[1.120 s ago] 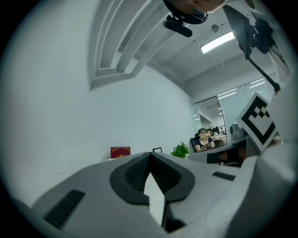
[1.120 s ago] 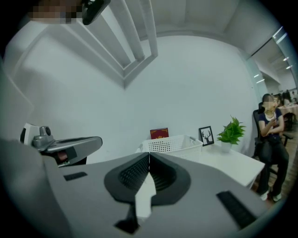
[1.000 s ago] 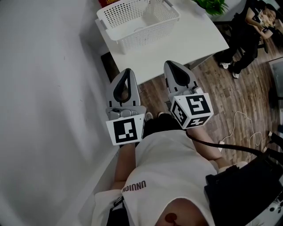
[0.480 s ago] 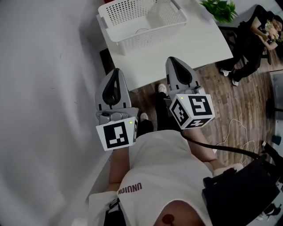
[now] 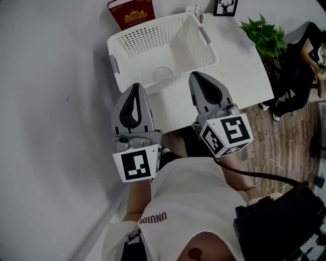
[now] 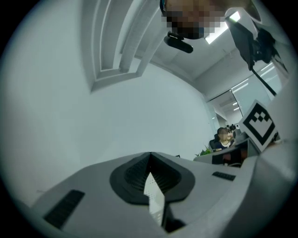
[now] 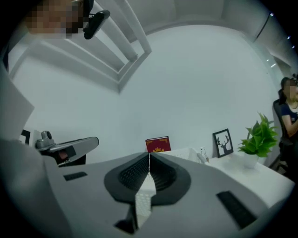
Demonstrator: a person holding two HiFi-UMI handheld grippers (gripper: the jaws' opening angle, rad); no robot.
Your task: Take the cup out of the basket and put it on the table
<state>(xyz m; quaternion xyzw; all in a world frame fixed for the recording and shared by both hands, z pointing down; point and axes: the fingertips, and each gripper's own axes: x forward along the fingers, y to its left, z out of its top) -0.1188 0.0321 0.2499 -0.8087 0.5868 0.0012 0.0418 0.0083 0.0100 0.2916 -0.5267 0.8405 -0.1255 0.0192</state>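
A white perforated basket (image 5: pixel 147 41) stands on the white table (image 5: pixel 234 66) in the head view. A pale round cup (image 5: pixel 162 73) sits on its floor near the front wall. My left gripper (image 5: pixel 136 86) hovers at the table's front edge, just short of the basket's front left corner, jaws shut and empty. My right gripper (image 5: pixel 194 75) reaches over the table beside the basket's front right corner, also shut on nothing. In the left gripper view the left gripper (image 6: pixel 150 155) faces a bare wall. In the right gripper view the right gripper (image 7: pixel 149 155) points at the basket's rim (image 7: pixel 186 152).
A red book (image 5: pixel 131 12) leans on the wall behind the basket. A framed deer picture (image 5: pixel 225 7) and a green plant (image 5: pixel 267 35) stand at the table's far right. A grey wall runs along the left. A seated person (image 5: pixel 305 61) is at the right.
Both grippers have come up and forward from over the floor to the table's front edge, by the basket. More of the table's far side now shows.
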